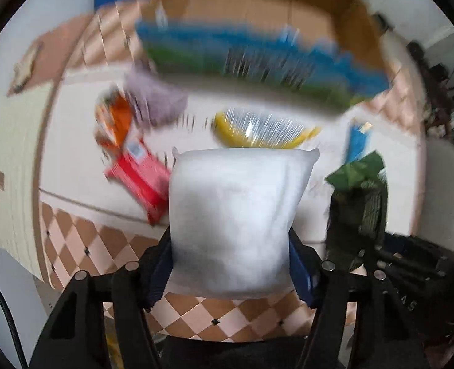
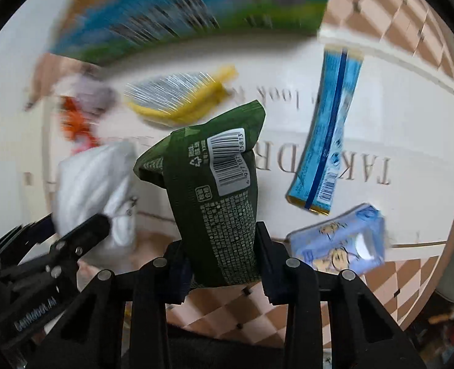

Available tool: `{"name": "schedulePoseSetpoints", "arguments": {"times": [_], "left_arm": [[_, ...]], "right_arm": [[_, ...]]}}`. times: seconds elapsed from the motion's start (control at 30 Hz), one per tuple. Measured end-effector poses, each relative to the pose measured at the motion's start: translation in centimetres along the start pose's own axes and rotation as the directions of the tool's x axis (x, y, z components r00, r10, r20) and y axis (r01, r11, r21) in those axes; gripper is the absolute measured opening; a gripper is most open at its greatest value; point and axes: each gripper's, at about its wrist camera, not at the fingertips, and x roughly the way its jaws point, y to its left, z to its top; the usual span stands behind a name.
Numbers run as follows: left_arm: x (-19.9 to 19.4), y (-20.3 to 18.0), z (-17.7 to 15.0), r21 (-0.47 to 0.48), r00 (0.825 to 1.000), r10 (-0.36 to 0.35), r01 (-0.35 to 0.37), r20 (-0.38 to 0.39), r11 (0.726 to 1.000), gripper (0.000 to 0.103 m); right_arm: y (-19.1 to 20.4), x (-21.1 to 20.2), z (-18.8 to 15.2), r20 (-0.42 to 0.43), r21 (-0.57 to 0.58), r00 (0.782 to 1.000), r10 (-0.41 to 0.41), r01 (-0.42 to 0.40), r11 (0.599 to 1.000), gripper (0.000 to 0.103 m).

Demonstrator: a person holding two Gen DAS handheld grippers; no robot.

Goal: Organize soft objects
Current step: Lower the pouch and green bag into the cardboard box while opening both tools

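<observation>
My left gripper [image 1: 230,264] is shut on a small white pillow [image 1: 236,215] and holds it above the white mat [image 1: 82,141]. My right gripper [image 2: 221,258] is shut on a dark green packet [image 2: 214,184] with a barcode, held upright. Each gripper shows in the other's view: the green packet [image 1: 357,169] at the right, the white pillow [image 2: 95,181] at the left. A cardboard box [image 1: 270,9] with blue and green print stands beyond the mat.
On the mat lie a yellow packet [image 1: 264,129], a red packet [image 1: 141,175], an orange packet [image 1: 116,120], a purple soft thing [image 1: 156,98], a long blue packet [image 2: 328,141] and a light blue tissue pack [image 2: 340,243]. The floor [image 1: 227,316] is checkered tile.
</observation>
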Motion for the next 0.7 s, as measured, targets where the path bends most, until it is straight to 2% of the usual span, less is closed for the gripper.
{"name": "schedulePoseSetpoints", "arguments": {"times": [0.07, 0.17, 0.3, 0.4, 0.5, 0.57, 0.7], "left_arm": [[-4.4, 0.2, 0.9, 0.005, 0.997, -0.028, 0.027, 0.073, 1.000, 0.064], [-8.5, -1.1, 4.6, 0.052, 0.989, -0.058, 0.051, 0.133, 0.997, 0.064], [-10.4, -0.6, 11.5, 0.083, 0.984, -0.045, 0.032, 0.170, 0.996, 0.064], [-9.1, 0.2, 17.7, 0.100, 0.986, -0.062, 0.047, 0.153, 0.994, 0.064], [-6.2, 0.6, 23.8, 0.120, 0.992, -0.091, 0.080, 0.091, 0.990, 0.064], [-4.7, 0.2, 26.4, 0.135, 0.994, -0.097, 0.090, 0.046, 0.987, 0.064], [1.0, -0.2, 30.9, 0.144, 0.992, -0.106, 0.115, -0.069, 0.983, 0.064]], "right_arm": [[0.2, -3.2, -0.1, 0.058, -0.016, 0.998, 0.028, -0.027, 1.000, 0.038], [0.7, -8.7, 0.7, 0.152, -0.033, 0.986, 0.064, -0.059, 0.998, 0.038], [1.9, -12.8, 6.3, 0.223, -0.039, 0.972, 0.071, -0.064, 0.997, 0.038], [2.0, -13.7, 11.1, 0.261, -0.013, 0.964, 0.045, -0.043, 0.999, 0.038], [1.9, -13.1, 16.8, 0.253, 0.020, 0.967, 0.027, -0.033, 0.999, 0.038], [2.3, -11.5, 21.1, 0.237, 0.038, 0.971, 0.014, -0.024, 0.999, 0.038], [2.1, -7.0, 28.2, 0.195, 0.070, 0.981, -0.018, 0.004, 0.998, 0.038]]}}
